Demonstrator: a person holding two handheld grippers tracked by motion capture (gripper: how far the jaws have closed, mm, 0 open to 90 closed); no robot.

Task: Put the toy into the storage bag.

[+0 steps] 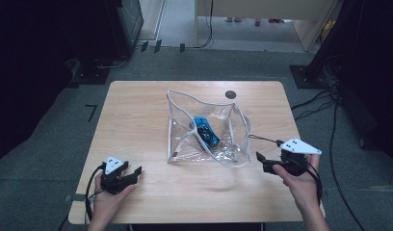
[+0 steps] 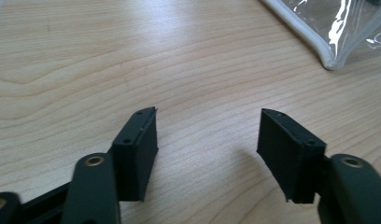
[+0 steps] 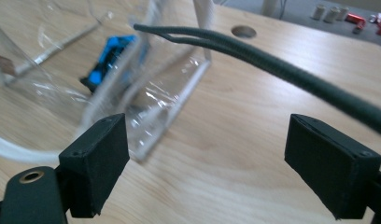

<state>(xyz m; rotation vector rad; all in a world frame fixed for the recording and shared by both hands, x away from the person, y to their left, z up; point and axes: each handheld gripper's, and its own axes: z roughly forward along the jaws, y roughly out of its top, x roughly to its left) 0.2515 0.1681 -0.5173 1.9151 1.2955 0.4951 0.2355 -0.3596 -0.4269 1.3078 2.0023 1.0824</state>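
Clear zip pouch sits mid-worktop, mouth open upward; blue-black object inside, long axis diagonal, far-left to near-right. Left hand-held gripper and right hand-held gripper: both jaws apart, holding nothing.

A clear plastic pouch with white piping is lying open in the middle of the worktop, its mouth gaping upward and its walls partly crumpled. A blue and black object is being held inside it, lying slanted on the pouch floor, with one end pointing toward the far left.
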